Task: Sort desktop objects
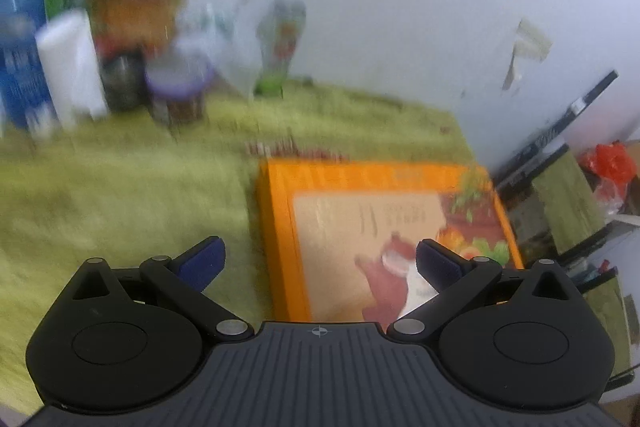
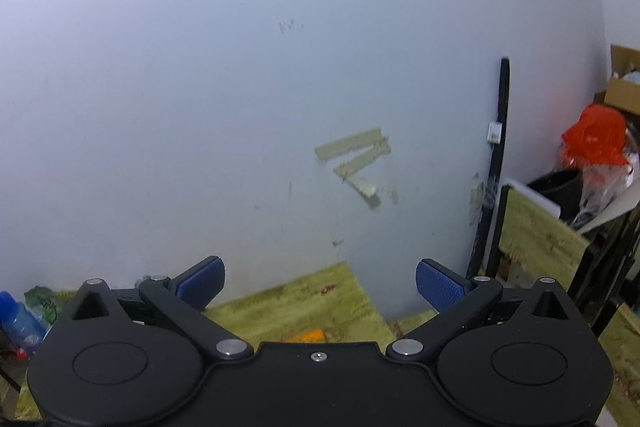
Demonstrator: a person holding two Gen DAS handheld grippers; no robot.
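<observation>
The orange picture book [image 1: 384, 227] is lying flat on the green-covered table [image 1: 120, 195], right in front of the left tool [image 1: 320, 263], whose blue pads are spread wide with nothing between them. The right tool [image 2: 320, 281] is likewise released and empty, pointed mostly at the bare wall [image 2: 240, 87], with just a sliver of orange seen below it. A bunch of bottles and jars [image 1: 176, 83] is crowded at the far left of the table, well apart from the book; the left view is pretty smeared, so exactly what each one is can't really be told. The book looks like a stiff hardcover, flat and probably a bit heavy for its thinness, not fragile but likely slick on the glossy cover. Since it's lying flush on the cloth, a top-down pinch probably won't work; it would best be taken by an edge, likely the near left one, once lifted or slid a little.
</observation>
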